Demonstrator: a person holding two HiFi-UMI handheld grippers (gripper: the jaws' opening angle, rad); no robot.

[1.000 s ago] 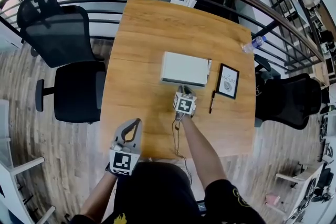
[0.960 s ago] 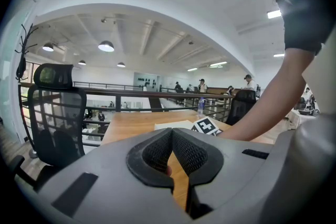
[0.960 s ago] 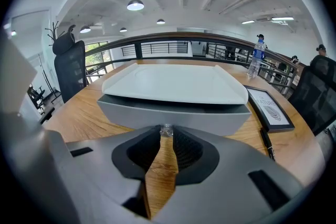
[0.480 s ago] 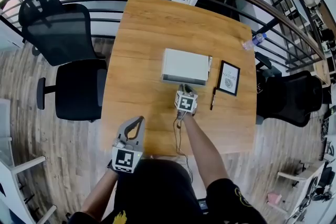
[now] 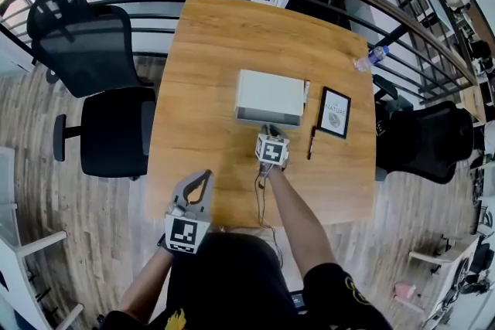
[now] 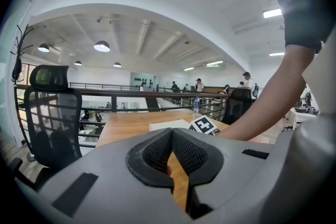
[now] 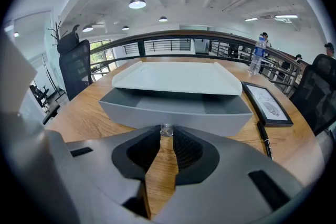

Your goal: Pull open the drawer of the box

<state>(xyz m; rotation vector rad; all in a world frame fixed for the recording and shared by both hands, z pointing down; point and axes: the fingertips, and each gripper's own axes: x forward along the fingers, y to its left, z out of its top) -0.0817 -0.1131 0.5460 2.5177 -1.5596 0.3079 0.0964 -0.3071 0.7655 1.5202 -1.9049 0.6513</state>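
White box (image 5: 271, 93), grey drawer (image 7: 173, 110), seemingly clear knob (image 7: 166, 130).

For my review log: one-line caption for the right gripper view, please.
Right hand-held gripper pinches the clear knob of the partly open grey drawer.

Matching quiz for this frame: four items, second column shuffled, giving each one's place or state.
Items
1. drawer
2. picture frame
3. pen
4. water bottle

Places or states
A. lies between the box and the frame
B. partly pulled out, its knob clamped by the right gripper
C. upright near the table's far right corner
D. lies flat, right of the pen

Pairs: 1-B, 2-D, 3-A, 4-C
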